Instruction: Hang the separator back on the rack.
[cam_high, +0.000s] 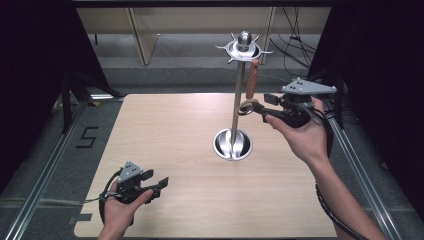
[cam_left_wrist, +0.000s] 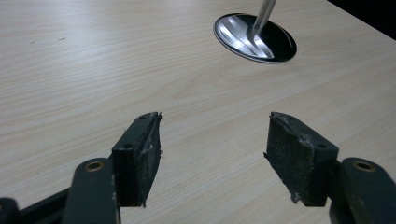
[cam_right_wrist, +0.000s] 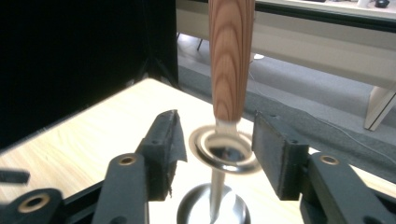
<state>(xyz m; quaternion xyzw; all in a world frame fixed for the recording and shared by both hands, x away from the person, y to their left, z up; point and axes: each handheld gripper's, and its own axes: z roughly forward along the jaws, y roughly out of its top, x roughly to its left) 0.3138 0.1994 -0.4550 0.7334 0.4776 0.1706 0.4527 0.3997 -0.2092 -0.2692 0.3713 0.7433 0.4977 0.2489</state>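
In the high view a chrome utensil stand (cam_high: 233, 142) rises from the right middle of the wooden table (cam_high: 165, 140), its pole ending in a ring of hooks (cam_high: 243, 49) at the far top. A wood-handled utensil (cam_high: 251, 82) hangs just right of the pole, handle up, with a metal ring end (cam_high: 245, 107) at its bottom. The right gripper (cam_high: 259, 109) is raised off the table, the forearm coming in from the near right and the hand cupping the tool from below, jaws pointing left at that ring. The left gripper (cam_high: 156, 184) sits low at the near left corner, held in a relaxed hand well apart from the stand. In the left gripper view its jaws stand wide apart over bare wood, nothing between them, with the stand's round base (cam_left_wrist: 255, 37) far ahead to the right. In the right gripper view the jaws bracket the ring end (cam_right_wrist: 225, 150) but stand apart; whether either pad touches it I cannot tell. The wooden handle (cam_right_wrist: 230, 56) rises straight above. The step in hand looks like taking hold of the hanging utensil; the next move likely calls for closing squarely on the ring, then lifting it off its hook without swinging into the pole.
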